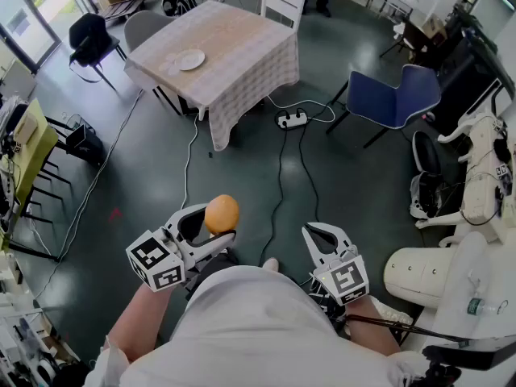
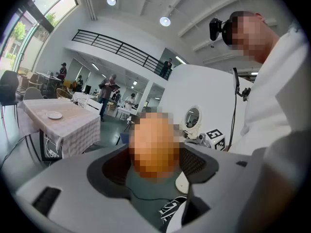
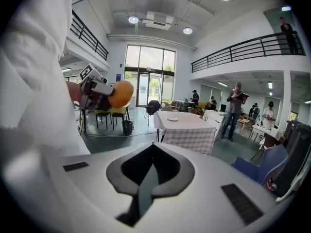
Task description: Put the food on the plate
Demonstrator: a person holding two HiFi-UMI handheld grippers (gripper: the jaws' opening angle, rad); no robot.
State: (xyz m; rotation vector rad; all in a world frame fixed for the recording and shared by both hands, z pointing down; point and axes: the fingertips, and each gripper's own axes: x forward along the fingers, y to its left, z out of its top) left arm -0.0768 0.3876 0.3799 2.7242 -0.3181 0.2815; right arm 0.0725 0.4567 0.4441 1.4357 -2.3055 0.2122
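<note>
Pinching the food [image 1: 222,214], the left gripper [image 1: 211,226] is well apart from the plate [image 1: 190,59] on the table [image 1: 242,32]. The right gripper [image 1: 318,234], jaws pressed together, is empty. Carrying and placing remain.

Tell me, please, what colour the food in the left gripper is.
The food is orange, clearest in the head view.

I'm working in a large open robotics lab hall, not a home. A railed mezzanine [image 3: 243,50] runs overhead and tall glass doors [image 3: 146,81] close the far end. Cloth-covered tables [image 1: 242,39] and chairs [image 1: 399,95] dot the dark floor [image 1: 347,184]. A power strip [image 1: 292,119] trails cables, and white robot parts [image 1: 484,168] stand at the right.
</note>
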